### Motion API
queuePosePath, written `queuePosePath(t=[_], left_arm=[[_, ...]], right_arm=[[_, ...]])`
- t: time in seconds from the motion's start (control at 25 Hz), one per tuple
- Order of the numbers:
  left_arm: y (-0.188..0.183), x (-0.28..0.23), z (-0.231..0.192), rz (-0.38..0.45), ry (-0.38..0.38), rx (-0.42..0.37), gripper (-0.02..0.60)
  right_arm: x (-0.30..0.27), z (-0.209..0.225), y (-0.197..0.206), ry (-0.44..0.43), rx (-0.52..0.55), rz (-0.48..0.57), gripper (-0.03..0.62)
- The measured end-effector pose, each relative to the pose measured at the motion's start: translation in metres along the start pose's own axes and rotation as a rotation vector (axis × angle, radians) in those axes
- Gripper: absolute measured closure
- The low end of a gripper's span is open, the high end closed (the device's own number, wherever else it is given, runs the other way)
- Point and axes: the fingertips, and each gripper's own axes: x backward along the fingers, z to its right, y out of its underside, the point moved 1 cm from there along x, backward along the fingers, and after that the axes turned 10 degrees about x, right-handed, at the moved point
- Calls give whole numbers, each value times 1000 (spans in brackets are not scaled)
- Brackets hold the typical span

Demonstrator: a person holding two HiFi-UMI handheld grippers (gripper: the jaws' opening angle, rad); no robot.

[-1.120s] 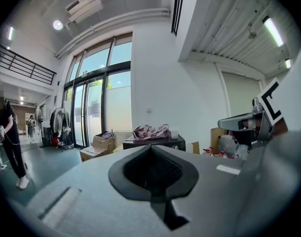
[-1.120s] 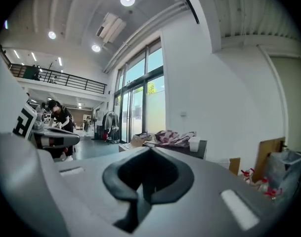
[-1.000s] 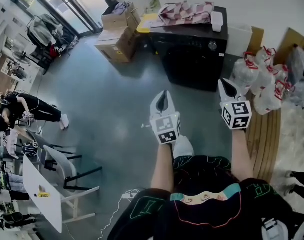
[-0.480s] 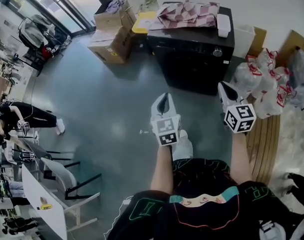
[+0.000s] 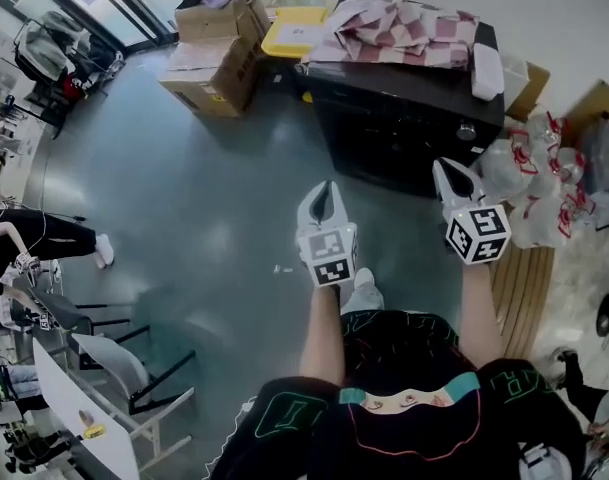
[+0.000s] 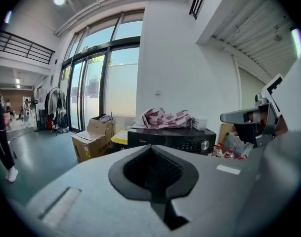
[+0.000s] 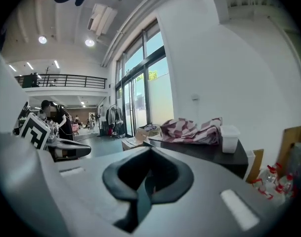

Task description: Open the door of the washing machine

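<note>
The black washing machine [image 5: 404,118] stands against the white wall, its door shut, a round knob [image 5: 468,131] at its front right. The machine shows again in the left gripper view [image 6: 167,138] and the right gripper view [image 7: 204,152]. My left gripper [image 5: 326,190] hangs over the floor, well short of the machine's front, shut and empty. My right gripper [image 5: 450,171] is close before the machine's lower right front, shut and empty too.
A checked cloth [image 5: 394,30] and a white box [image 5: 486,70] lie on the machine. Cardboard boxes [image 5: 209,63] and a yellow lid [image 5: 294,36] stand at its left, tied plastic bags [image 5: 539,183] at its right. A person [image 5: 34,238], a table and chairs [image 5: 114,368] are far left.
Both grippers, still shut, have moved toward the washing machine, which now looks larger and nearer in the head view. The right gripper's tip now overlaps its lower front.
</note>
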Motion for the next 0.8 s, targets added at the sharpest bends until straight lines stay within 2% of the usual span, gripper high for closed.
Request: queuePosePath(t=[0.16,0.28,0.44,0.52,0.68,0.8], left_arm=[[7,-41,-14,-48,17,41,571],[19,-68,-16,-89,31,59,571],[39,-101,-1,-148,72,56,571],[46,-116,9,-179,101,47,571],[50,-149,12,-204,105,46,571],[51,-177,12,-223,85,31,571]], right_arm=[[-36,1,9,5,24,-58,591],[-44,17,28,41,29,-119,591],[-48,54,49,119,35,-185,591],[-56,65,56,128,49,-206,591],[-92,67,68,60,84,-227,591],[-122,61,72,-70,112,-217,591]])
